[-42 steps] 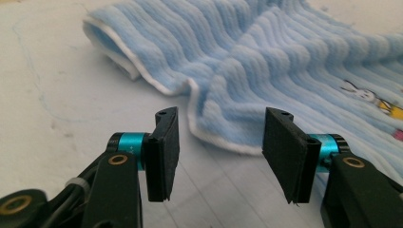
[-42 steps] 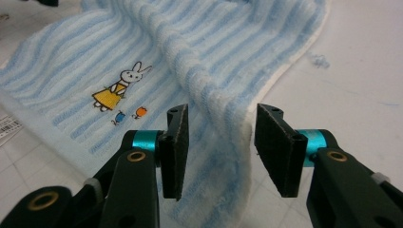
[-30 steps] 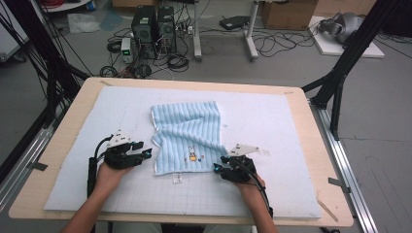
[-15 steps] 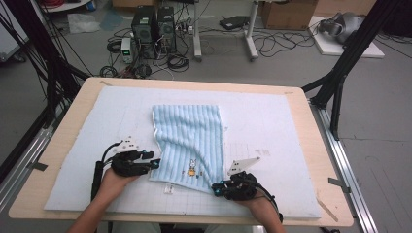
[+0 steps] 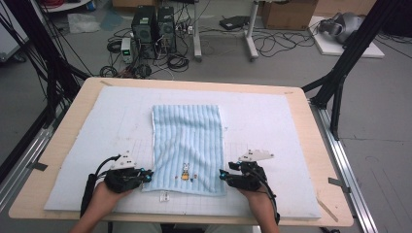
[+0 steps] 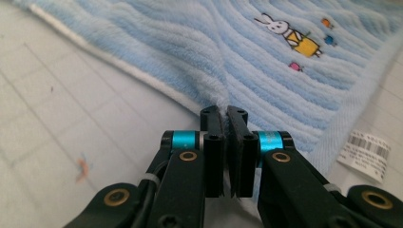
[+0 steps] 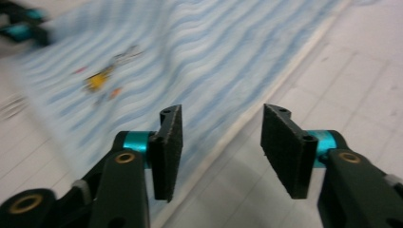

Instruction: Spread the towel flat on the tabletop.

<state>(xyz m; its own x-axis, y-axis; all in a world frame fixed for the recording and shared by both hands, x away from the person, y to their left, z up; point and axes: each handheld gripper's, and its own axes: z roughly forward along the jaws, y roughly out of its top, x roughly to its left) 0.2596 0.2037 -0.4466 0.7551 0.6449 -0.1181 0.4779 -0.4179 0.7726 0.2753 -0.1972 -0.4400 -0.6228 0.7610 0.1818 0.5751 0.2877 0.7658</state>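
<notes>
The table (image 5: 301,104) carries a white gridded mat (image 5: 272,126), and on the mat lies a blue striped towel (image 5: 187,141). A second ago the towel was skewed and bunched across the middle of the mat; it now lies as a long, nearly flat rectangle, drawn toward the person's edge, with its bunny print (image 5: 185,171) near the front hem. One shallow ripple remains near the right front corner, by the look of the right gripper view.

Left tongs (image 5: 130,175): jaws closed tight on the towel's left front edge, with a small pinch of pile (image 6: 216,96) raised between them. Both tongs have come back toward the person along with the cloth.

Right tongs (image 5: 239,177): jaws wide apart and holding nothing, standing over the towel's right edge; that view is blurred, so the tool appears to be moving.

A white barcode tag (image 6: 368,148) lies on the mat just off the front hem.

Judgement: the spreading pull looks finished, the right side released, the left not yet let go.
</notes>
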